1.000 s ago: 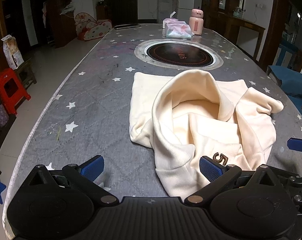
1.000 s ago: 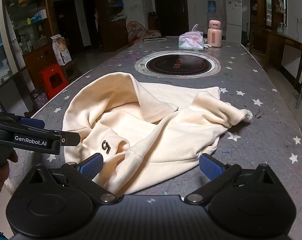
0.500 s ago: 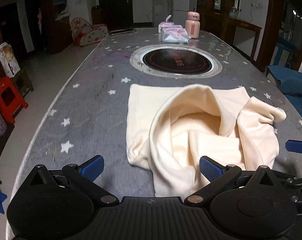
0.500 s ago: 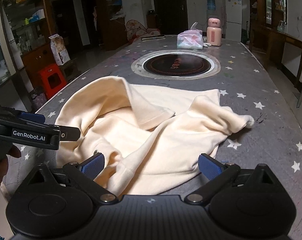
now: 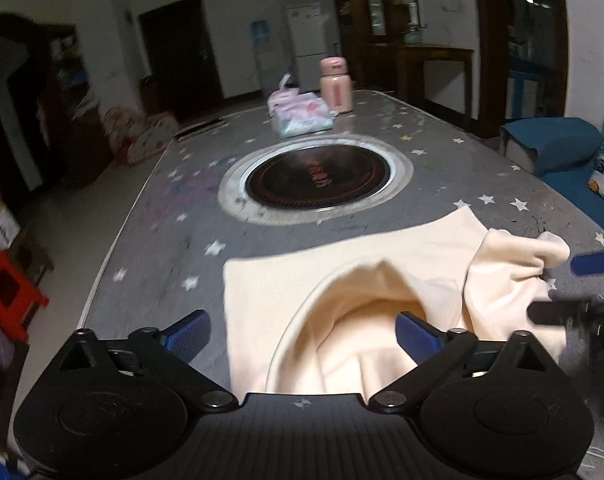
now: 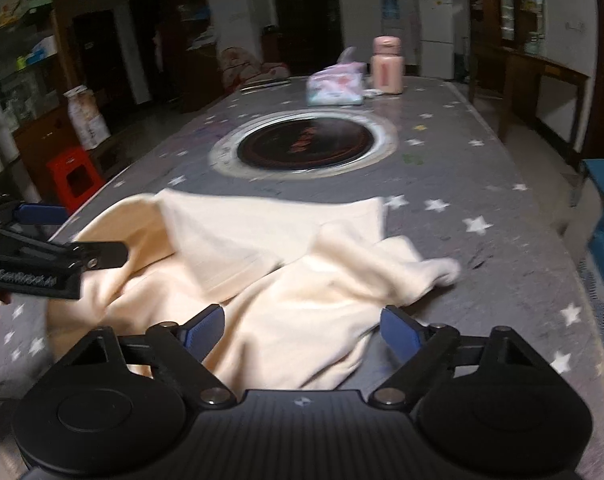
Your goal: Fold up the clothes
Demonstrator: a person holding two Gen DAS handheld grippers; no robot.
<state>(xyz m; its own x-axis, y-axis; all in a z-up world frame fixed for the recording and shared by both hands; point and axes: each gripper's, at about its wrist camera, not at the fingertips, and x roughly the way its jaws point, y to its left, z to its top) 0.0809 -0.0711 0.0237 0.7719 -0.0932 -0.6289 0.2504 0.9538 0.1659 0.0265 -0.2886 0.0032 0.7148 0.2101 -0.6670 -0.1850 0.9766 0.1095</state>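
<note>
A cream garment (image 5: 382, 292) lies crumpled on the grey star-print table (image 5: 162, 240), with one flat layer spread towards the table's middle and a raised fold near me. My left gripper (image 5: 302, 334) hangs over its near left part. Its jaws are wide and closing, with the raised fold between them and no pad pressing. My right gripper (image 6: 302, 328) is over the garment (image 6: 302, 280) near its front edge. Its jaws are closing too, with cloth between them but not pinched. A sleeve end (image 6: 446, 272) points right.
A round inset hot plate (image 5: 316, 178) sits mid-table behind the garment. A tissue pack (image 5: 302, 114) and a pink bottle (image 5: 336, 86) stand at the far end. A red stool (image 6: 74, 176) is on the floor to the left. A blue sofa (image 5: 562, 148) is to the right.
Both grippers have moved forward over the garment, so its near edge and the number print are now hidden under them. The left view has tilted. The right jaws have narrowed slightly.
</note>
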